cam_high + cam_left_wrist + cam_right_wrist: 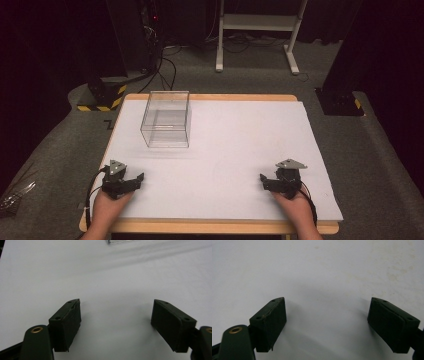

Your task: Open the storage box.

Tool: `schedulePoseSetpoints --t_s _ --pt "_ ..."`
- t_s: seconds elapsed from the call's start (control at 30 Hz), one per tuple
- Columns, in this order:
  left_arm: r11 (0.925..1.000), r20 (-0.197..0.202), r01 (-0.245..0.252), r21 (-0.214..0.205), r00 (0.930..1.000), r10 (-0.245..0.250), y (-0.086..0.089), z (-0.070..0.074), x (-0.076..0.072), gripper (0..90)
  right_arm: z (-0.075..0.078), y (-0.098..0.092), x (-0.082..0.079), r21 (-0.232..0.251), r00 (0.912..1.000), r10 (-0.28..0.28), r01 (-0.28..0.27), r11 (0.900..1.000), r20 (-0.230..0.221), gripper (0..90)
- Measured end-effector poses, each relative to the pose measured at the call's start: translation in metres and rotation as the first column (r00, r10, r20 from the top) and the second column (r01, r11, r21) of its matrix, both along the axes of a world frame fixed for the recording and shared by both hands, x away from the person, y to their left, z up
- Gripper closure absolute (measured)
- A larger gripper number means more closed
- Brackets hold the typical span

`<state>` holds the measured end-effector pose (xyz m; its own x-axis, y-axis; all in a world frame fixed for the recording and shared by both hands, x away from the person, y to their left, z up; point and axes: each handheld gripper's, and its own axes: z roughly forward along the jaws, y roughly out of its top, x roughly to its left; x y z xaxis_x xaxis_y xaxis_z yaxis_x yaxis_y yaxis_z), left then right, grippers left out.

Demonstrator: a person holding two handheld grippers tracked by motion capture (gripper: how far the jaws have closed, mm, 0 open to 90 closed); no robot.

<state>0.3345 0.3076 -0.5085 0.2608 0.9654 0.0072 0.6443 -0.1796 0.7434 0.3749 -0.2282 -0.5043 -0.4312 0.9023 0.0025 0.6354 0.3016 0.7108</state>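
Observation:
A clear plastic box (166, 119) stands empty on the white table top (225, 150), toward the back left. My left gripper (131, 176) rests near the front left edge, held by a hand, well short of the box. In the left gripper view its jaws stand apart over bare white surface, left gripper (116, 322), with a corner of the clear box (120, 241) at the top edge. My right gripper (266, 178) lies near the front right, far from the box. In the right gripper view, the right gripper (327, 323) has wide jaws and nothing between them.
The table has a wooden rim (210, 228) at the front. Beyond it on the grey carpet stand a white metal frame (257, 30), a black stand with yellow-black tape (102, 95) at the left and a dark base (337, 100) at the right. Cables (167, 65) trail on the floor.

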Motion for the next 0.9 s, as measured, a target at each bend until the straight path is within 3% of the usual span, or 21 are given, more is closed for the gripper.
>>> schedulePoseSetpoints --t_s 0.9 --pt "0.9998 0.001 -0.010 0.019 1.0000 0.010 -0.0020 0.0010 -0.0014 25.4 0.0000 -0.0006 0.0001 0.003 1.0000 0.001 -0.001 1.0000 0.000 15.3"
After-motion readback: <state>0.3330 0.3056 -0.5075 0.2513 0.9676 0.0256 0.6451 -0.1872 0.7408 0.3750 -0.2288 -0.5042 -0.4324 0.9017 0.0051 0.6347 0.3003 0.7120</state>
